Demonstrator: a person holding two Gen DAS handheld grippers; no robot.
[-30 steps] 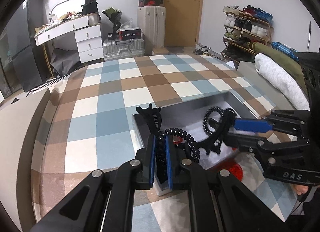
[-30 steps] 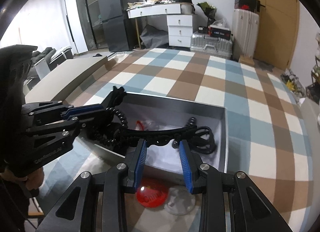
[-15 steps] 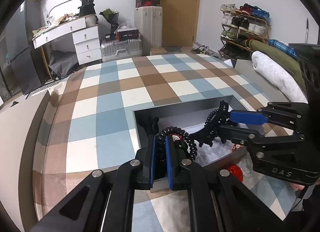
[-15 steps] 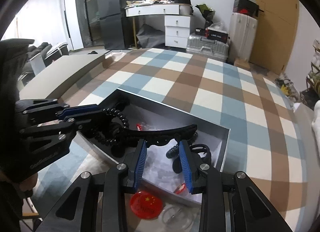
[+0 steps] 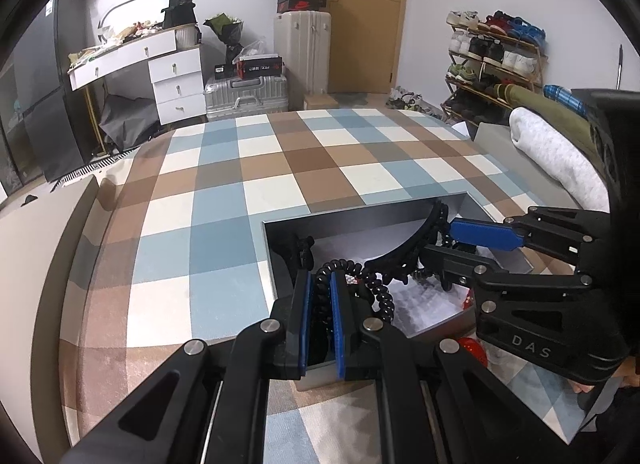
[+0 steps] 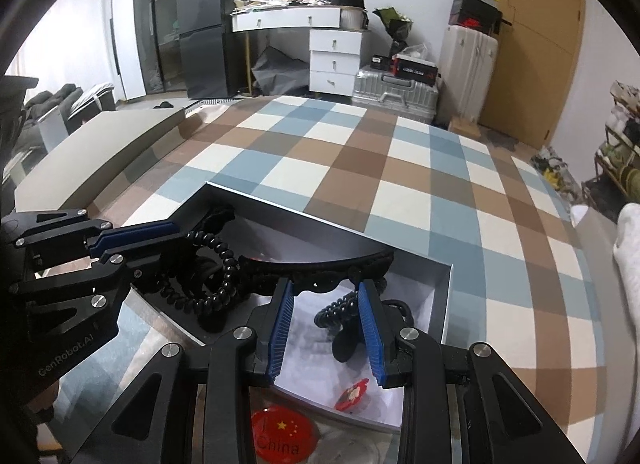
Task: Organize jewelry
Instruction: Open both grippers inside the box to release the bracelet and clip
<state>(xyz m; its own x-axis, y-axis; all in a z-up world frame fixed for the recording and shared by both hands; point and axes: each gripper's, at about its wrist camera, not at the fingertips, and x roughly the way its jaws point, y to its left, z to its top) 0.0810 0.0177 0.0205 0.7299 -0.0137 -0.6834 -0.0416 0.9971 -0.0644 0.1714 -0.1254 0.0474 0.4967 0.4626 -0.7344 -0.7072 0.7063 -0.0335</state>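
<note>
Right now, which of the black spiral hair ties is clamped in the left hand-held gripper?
The spiral hair tie at the box's near-left corner, pinched between the left hand-held gripper's blue pads. The other spiral tie lies loose on the box floor.

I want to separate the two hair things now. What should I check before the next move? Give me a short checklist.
1. Left tool closed on the spiral hair tie: ok.
2. Right tool gripping the black headband: ok.
3. Tie free of the headband: cannot tell; they overlap at the headband's end.
4. Both pieces over the open box: ok.
5. Red badge out of the way, outside the box: ok.
</note>
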